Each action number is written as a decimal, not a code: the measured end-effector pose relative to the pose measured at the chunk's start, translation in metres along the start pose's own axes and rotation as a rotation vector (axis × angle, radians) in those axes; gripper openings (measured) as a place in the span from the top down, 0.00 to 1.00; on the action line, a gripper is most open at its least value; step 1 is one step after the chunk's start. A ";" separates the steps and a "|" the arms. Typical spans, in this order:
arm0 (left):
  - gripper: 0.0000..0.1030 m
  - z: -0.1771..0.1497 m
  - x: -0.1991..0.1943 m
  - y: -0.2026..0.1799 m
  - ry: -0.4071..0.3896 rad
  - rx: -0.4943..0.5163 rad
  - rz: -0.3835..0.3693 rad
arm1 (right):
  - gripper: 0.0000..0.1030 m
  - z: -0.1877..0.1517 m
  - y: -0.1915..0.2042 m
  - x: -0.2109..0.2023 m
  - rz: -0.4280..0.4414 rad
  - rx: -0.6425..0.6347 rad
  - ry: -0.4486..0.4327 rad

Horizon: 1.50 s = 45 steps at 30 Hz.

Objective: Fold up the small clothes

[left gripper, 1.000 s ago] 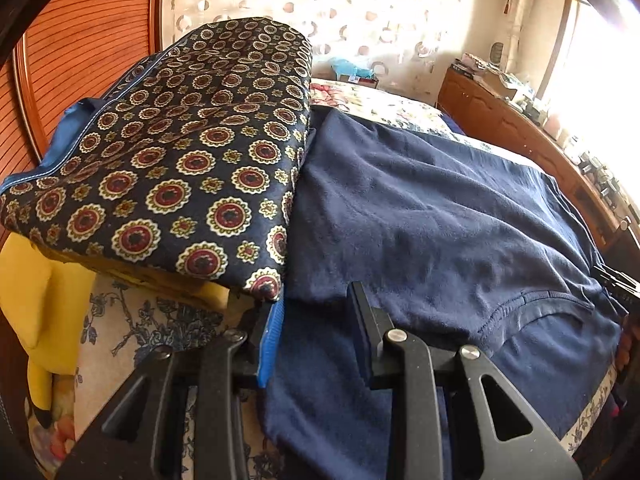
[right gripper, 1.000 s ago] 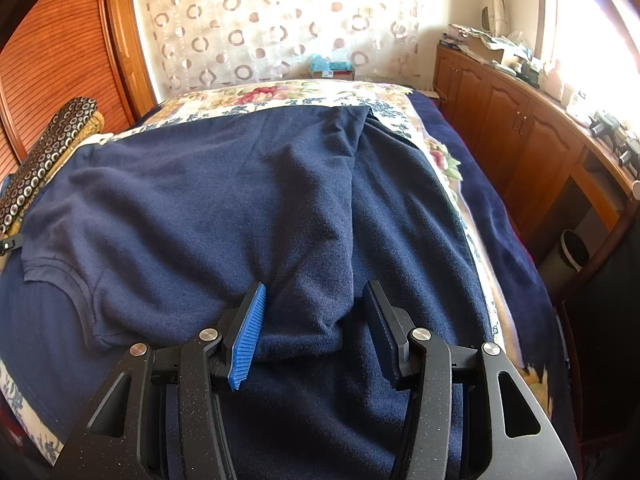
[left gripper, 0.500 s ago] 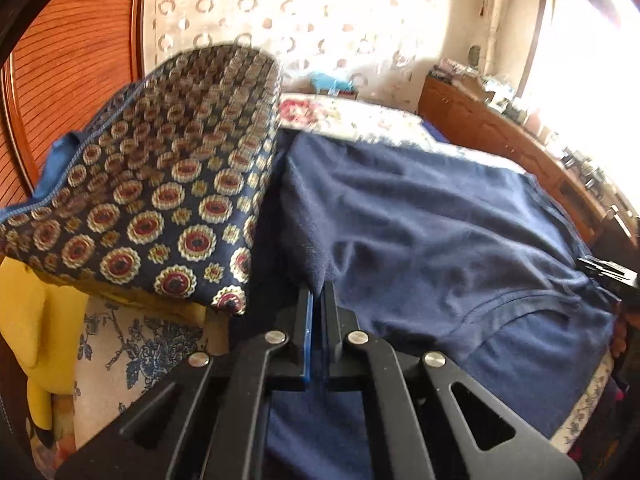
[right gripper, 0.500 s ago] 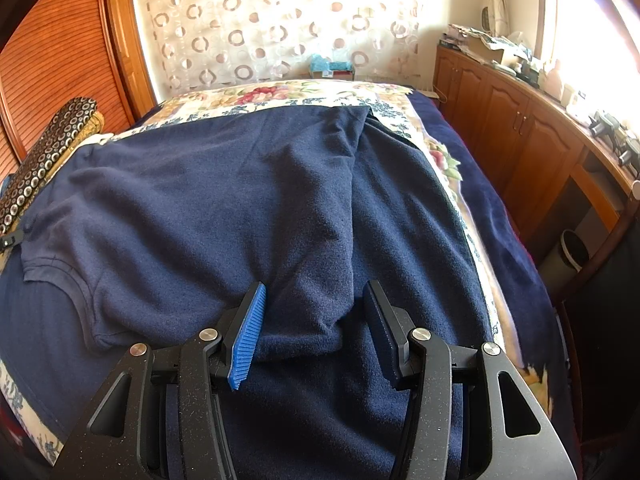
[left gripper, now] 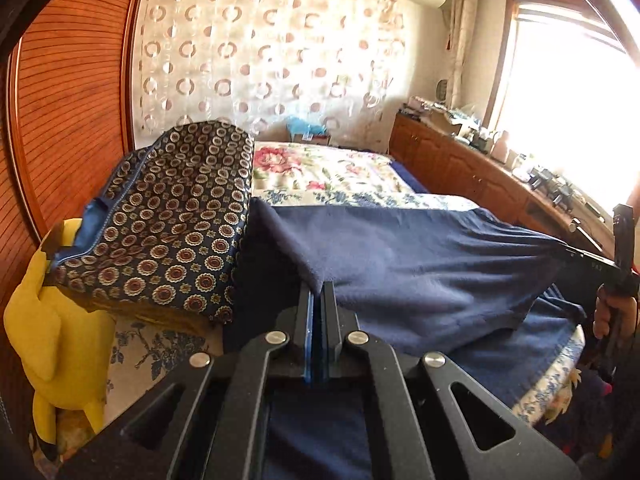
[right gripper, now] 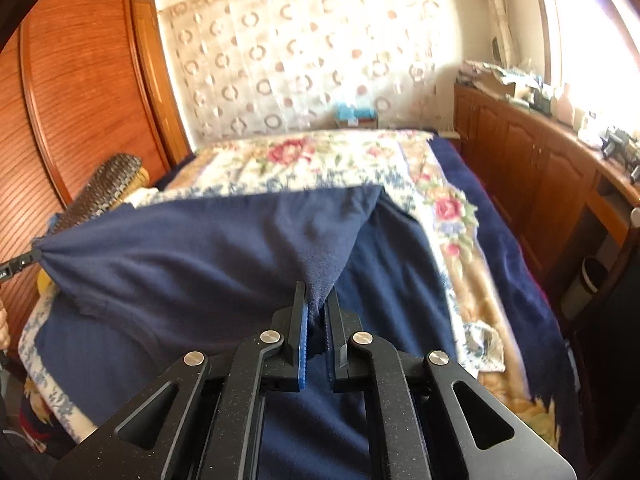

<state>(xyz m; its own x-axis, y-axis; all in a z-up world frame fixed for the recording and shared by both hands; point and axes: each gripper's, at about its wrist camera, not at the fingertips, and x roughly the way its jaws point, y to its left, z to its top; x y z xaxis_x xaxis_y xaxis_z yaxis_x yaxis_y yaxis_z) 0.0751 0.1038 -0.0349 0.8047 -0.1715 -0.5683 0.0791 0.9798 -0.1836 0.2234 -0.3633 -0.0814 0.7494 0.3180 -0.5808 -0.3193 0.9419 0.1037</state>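
Observation:
A navy blue shirt [left gripper: 420, 264] lies across the bed and is lifted along its near edge; it also shows in the right wrist view [right gripper: 192, 256]. My left gripper [left gripper: 319, 292] is shut on one corner of the shirt. My right gripper [right gripper: 318, 300] is shut on the other corner, with cloth bunched between the pads. The shirt hangs stretched between the two grippers above a dark blue blanket [right gripper: 392, 280]. The right gripper shows at the right edge of the left wrist view [left gripper: 588, 258]; the left gripper shows at the left edge of the right wrist view [right gripper: 16, 266].
A patterned navy cushion [left gripper: 172, 220] lies left of the shirt, with a yellow plush toy [left gripper: 48, 340] below it. The floral bedspread [right gripper: 320, 160] stretches behind. A wooden wardrobe [right gripper: 80, 92] stands left, and cabinets [right gripper: 540, 160] run along the right under the window.
Both grippers closed on the shirt's corners, the left first and then the right, and lifted them up and back. The far part of the shirt slid off the floral bedspread.

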 end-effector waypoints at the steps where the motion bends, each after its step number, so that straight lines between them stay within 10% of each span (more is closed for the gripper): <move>1: 1.00 -0.001 -0.005 0.000 -0.003 -0.003 -0.008 | 0.97 0.002 -0.001 -0.009 0.002 0.003 -0.017; 13: 1.00 -0.046 -0.030 -0.008 0.063 0.013 -0.017 | 0.97 -0.007 -0.012 -0.073 0.022 0.019 -0.070; 29: 1.00 -0.081 -0.005 -0.014 0.171 0.015 0.024 | 0.96 -0.068 -0.021 -0.026 -0.081 0.015 0.117; 45: 0.81 -0.075 -0.016 -0.013 0.144 0.035 0.076 | 0.70 -0.062 -0.015 -0.054 -0.117 0.009 0.047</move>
<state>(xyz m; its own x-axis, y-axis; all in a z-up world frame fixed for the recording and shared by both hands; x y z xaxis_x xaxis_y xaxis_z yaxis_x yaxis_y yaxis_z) 0.0173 0.0861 -0.0834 0.7171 -0.1069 -0.6888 0.0437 0.9931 -0.1087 0.1519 -0.4010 -0.1018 0.7529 0.2002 -0.6269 -0.2258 0.9734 0.0397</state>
